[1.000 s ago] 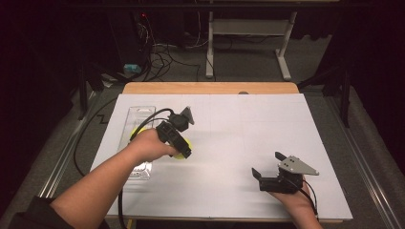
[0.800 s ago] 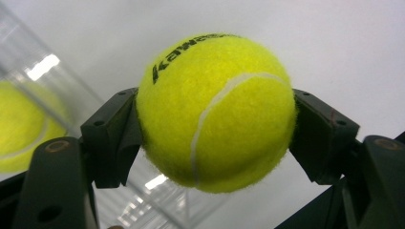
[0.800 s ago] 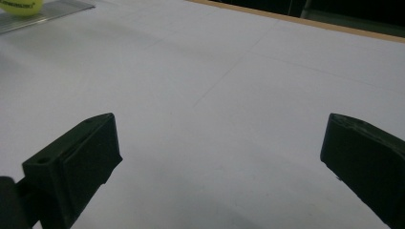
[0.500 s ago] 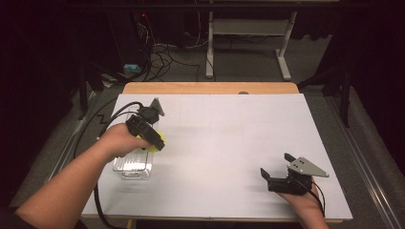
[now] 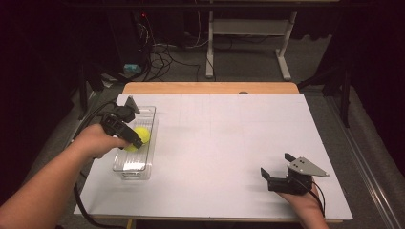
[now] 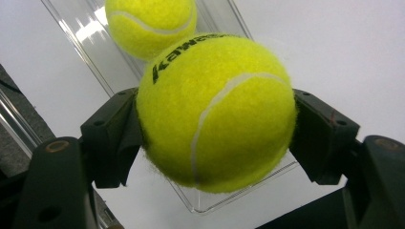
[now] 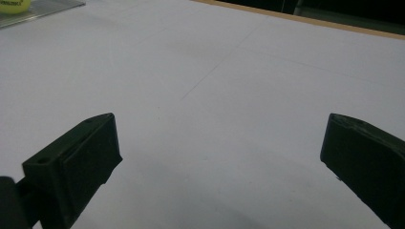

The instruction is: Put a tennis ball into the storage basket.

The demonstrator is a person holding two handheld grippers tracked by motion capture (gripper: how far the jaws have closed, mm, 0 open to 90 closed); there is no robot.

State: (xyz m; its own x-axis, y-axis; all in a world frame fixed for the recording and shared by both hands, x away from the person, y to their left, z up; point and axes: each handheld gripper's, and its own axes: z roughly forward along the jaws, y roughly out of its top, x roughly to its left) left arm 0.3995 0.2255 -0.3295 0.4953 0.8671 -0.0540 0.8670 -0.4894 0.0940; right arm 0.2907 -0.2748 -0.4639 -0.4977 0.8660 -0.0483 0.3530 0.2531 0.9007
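A yellow tennis ball is clamped between the two black jaws of my left gripper, which is shut on it. In the high view the left gripper holds the ball just above a clear plastic tray at the left of the white table. A second tennis ball lies in the tray beyond the held one. My right gripper rests low at the table's front right, open, and the right gripper has only bare table between its jaws.
The white tabletop has a wooden strip along its far edge. A black cable trails from the left gripper off the table's left side. Beyond the table is dark floor with cables and a desk frame.
My left hand has carried the tennis ball leftward from near the table's middle to above the clear tray. The right gripper has stayed in about the same place.
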